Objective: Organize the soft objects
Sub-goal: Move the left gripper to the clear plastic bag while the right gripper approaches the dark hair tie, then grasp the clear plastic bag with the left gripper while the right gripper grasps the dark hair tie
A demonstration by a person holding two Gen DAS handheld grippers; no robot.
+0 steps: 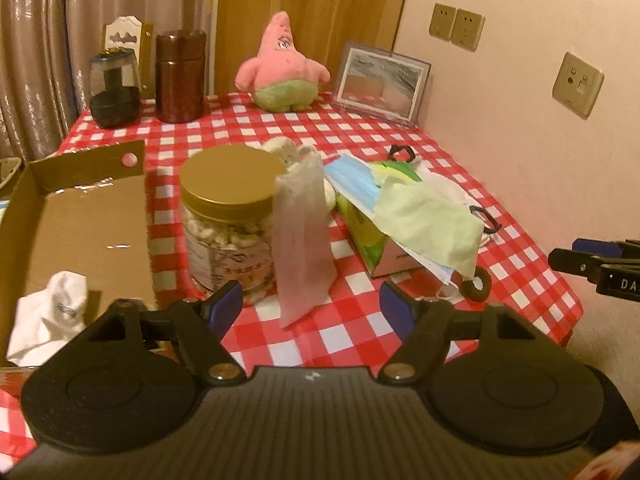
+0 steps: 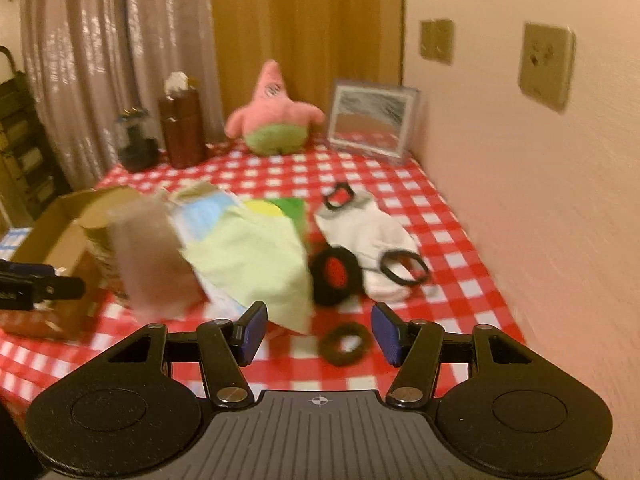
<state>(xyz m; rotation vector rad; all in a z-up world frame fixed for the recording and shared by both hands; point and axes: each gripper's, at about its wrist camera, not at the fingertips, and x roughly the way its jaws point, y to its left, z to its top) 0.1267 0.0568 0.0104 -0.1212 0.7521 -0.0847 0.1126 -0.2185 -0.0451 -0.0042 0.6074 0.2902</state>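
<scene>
My left gripper (image 1: pixel 312 306) is open and empty, just in front of a thin pink mesh pouch (image 1: pixel 304 240) that hangs beside a gold-lidded jar (image 1: pixel 228 216). A white sock (image 1: pixel 50 316) lies in the cardboard box (image 1: pixel 80 216) at the left. A light green cloth (image 1: pixel 428 220), a blue face mask (image 1: pixel 352 184) and a white sock (image 2: pixel 372 240) lie over a green tissue box (image 1: pixel 360 232). My right gripper (image 2: pixel 318 334) is open and empty above a dark hair tie (image 2: pixel 345 344). A black scrunchie (image 2: pixel 336 276) and thin black bands (image 2: pixel 404 266) lie near it. The right view is blurred.
A pink plush starfish (image 1: pixel 282 66), a picture frame (image 1: pixel 380 82), a brown canister (image 1: pixel 180 76) and a dark glass jar (image 1: pixel 114 88) stand at the back of the red checked tablecloth (image 1: pixel 360 328). The wall (image 1: pixel 520 120) runs along the right side.
</scene>
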